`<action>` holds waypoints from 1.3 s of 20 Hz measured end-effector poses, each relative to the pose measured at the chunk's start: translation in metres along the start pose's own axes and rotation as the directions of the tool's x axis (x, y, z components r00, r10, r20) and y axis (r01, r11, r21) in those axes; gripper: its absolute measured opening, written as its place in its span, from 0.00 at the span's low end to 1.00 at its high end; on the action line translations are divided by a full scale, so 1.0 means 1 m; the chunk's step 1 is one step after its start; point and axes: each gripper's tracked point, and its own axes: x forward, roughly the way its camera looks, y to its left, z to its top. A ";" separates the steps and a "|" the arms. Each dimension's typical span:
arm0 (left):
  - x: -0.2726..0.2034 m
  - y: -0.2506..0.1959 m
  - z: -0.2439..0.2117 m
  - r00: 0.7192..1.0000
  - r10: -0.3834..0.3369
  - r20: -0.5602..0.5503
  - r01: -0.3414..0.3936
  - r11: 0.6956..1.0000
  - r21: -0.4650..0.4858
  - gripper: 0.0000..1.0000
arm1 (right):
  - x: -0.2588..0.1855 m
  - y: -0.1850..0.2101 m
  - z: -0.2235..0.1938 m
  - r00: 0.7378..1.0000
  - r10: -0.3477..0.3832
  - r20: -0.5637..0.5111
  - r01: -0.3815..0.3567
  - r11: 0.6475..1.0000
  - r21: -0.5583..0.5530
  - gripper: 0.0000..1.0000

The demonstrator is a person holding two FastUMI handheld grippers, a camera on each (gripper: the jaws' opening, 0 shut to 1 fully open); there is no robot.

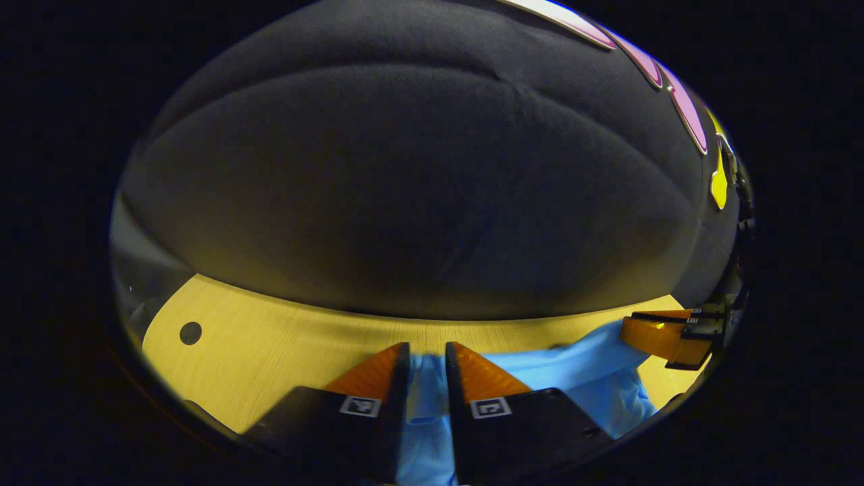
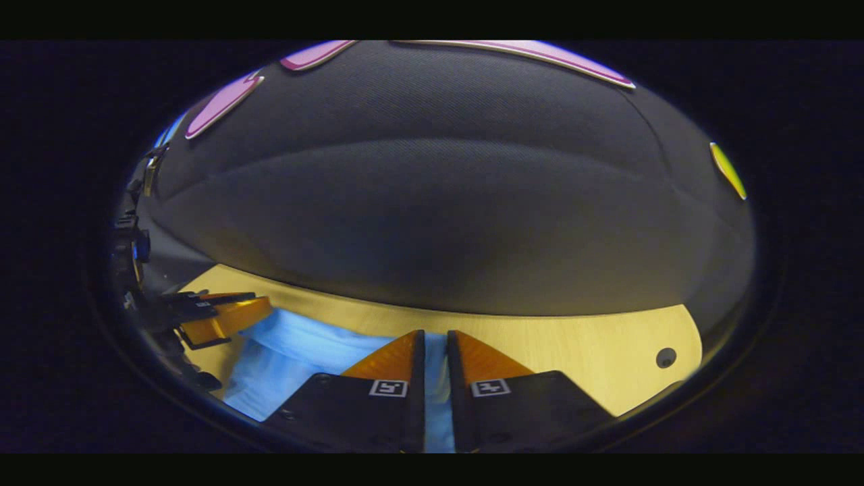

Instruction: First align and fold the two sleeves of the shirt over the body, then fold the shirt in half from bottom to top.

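A light blue shirt lies on the yellow wooden table, stretched between the two grippers. In the left gripper view my left gripper is shut on a fold of the shirt's cloth, which fills the narrow gap between its fingers. The right gripper shows at that view's far right, at the shirt's other end. In the right gripper view my right gripper is shut on the shirt too, blue cloth showing between its fingers. The left gripper appears at that view's left edge, by the cloth.
The booth's black cloth wall rises just behind the table's far edge. A round dark hole sits in the tabletop to the left of the left gripper, and a round hole shows on the table to the right of the right gripper.
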 end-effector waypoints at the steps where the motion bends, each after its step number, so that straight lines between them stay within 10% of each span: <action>1: -0.009 -0.003 0.006 1.000 -0.007 0.013 0.007 1.000 0.007 0.42 | -0.005 0.007 0.006 1.000 0.024 0.013 -0.025 0.999 0.029 0.12; 5: -0.067 -0.013 0.031 0.993 -0.011 0.117 0.001 0.997 0.082 1.00 | -0.053 -0.001 0.022 0.996 -0.026 0.082 0.023 0.999 0.041 0.75; 7: -0.106 -0.023 0.044 0.984 -0.026 0.177 0.007 0.994 0.108 0.98 | -0.088 -0.006 0.032 0.991 -0.061 0.117 0.058 0.998 0.034 0.97; 16: -0.352 -0.050 0.071 0.937 -0.111 0.331 0.066 0.987 0.145 0.97 | -0.327 -0.019 0.061 0.939 -0.232 0.254 0.221 0.973 0.072 0.97; 26: -0.604 -0.034 -0.036 0.941 -0.122 0.315 0.067 0.982 0.179 0.97 | -0.566 0.015 -0.002 0.921 -0.252 0.298 0.254 0.967 0.031 0.96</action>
